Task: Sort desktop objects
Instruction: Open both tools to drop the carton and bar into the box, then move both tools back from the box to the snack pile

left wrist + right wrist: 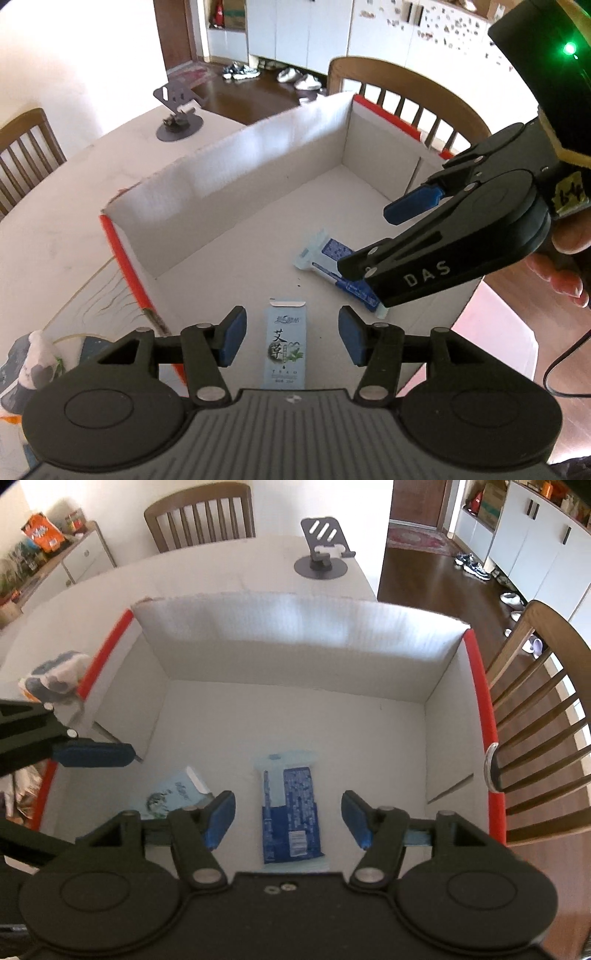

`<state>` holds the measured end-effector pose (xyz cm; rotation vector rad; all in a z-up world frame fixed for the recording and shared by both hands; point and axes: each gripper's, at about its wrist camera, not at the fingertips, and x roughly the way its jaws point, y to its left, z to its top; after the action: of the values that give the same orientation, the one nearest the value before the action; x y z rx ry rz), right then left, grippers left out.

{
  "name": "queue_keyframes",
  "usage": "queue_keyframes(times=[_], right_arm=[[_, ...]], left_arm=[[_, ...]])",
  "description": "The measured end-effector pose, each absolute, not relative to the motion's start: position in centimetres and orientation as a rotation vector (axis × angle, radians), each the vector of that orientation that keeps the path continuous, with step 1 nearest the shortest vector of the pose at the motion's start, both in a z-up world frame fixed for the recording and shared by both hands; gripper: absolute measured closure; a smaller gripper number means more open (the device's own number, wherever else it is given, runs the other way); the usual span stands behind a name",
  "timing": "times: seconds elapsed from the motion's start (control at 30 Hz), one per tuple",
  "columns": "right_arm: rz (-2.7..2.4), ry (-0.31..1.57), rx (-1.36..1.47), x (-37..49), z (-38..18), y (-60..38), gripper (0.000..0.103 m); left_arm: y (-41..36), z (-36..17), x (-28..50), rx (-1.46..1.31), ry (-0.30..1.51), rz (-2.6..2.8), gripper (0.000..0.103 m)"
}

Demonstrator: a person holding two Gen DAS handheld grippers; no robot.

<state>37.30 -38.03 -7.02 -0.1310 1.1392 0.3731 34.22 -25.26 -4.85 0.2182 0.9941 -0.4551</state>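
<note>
Bench (229, 561) carries my open cardboard box (295, 627), red tape along its side rims. Left gripper (291, 336) hangs over the box with jaws apart, empty; a pale herbal sachet (285, 354) lies flat on the floor below. Right gripper (288, 818), jaws wide, nothing held, over a blue packet (290, 819) lying just beside the sachet.

Phone stand (322, 555): sitting upright at the surface's far edge.
Chairs (199, 515): standing around the surface, wooden, slatted backs.
Shoes (240, 70): lying on the dark floor near white cabinets (535, 535).
Orange snack bag (42, 531): resting on a sideboard.
</note>
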Motion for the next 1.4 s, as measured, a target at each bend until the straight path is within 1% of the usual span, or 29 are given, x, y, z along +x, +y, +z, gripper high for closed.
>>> queue_keyframes(times=[0.1,0.23,0.43,0.67,0.87,0.93,1.0,1.2,1.37,1.4], right_arm=[[0.378,1.117,-0.11,36.7,-6.2,-38.1,0.037],[0.386,1.085,-0.074,35.7,-4.8,-38.4,0.035],[0.405,1.032,-0.023,33.8,-2.8,-38.1,0.033],[0.428,0.917,-0.016,31.5,-0.9,-36.6,0.028],[0.416,0.85,-0.028,29.6,0.1,-35.3,0.027],[0.416,0.829,-0.033,29.0,0.4,-34.7,0.027],[0.416,0.806,-0.033,28.2,0.7,-34.2,0.026],[0.414,0.757,-0.033,26.1,1.2,-32.5,0.025],[0.407,0.732,-0.014,24.6,1.3,-31.0,0.025],[0.404,0.731,-0.012,24.4,1.3,-30.7,0.025]], left_arm=[[-24.7,-4.0,33.6,0.201,0.965,-0.455,0.049],[-23.8,-3.0,32.7,0.183,0.922,-0.45,0.044],[-22.0,-1.7,31.2,0.147,0.88,-0.441,0.043],[-19.6,-0.5,29.1,0.119,0.834,-0.418,0.041],[-17.6,-0.1,27.3,0.092,0.793,-0.397,0.04],[-17.0,0.1,26.4,0.094,0.768,-0.385,0.033],[-16.2,0.5,25.5,0.086,0.743,-0.377,0.029],[-14.1,1.1,23.6,0.067,0.708,-0.349,0.022],[-11.9,0.9,22.4,0.051,0.709,-0.325,0.02],[-11.4,0.8,22.2,0.048,0.709,-0.322,0.018]])
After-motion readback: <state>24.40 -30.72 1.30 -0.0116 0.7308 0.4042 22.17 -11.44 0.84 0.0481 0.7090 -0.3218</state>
